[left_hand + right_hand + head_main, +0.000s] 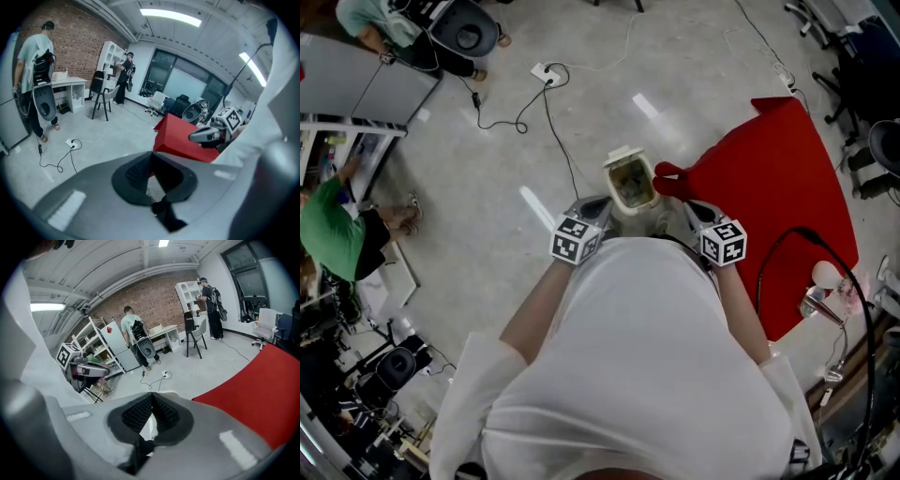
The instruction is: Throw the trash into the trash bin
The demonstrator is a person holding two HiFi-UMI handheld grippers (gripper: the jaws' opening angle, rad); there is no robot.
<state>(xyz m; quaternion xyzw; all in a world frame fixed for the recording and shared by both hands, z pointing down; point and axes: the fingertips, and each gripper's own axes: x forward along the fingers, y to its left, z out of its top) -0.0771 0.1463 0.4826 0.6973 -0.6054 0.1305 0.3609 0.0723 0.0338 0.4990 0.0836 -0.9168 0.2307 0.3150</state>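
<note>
The trash bin (630,180) stands on the pale concrete floor (694,84), lid tipped back, with a greenish-brown muddle showing inside it. From where I stand it sits just ahead of the person in white (628,375), between the two tools and close beside the near corner of the red cloth (787,187), which spreads away to the right. Off to the left a person in a green top (333,234) crouches by the shelving, and another in a pale shirt (370,19) stands at the far corner with gear slung on the back. The left gripper (602,202) and the right gripper (692,208) are held out side by side, both angled down toward the bin. Each is clenched: the ribbed pads meet at their tips with nothing caught between them, only floor and a bit of white showing through the gap behind. A white power strip (542,72) lies beyond the bin, and its black cable (558,131) trails across the floor.
</note>
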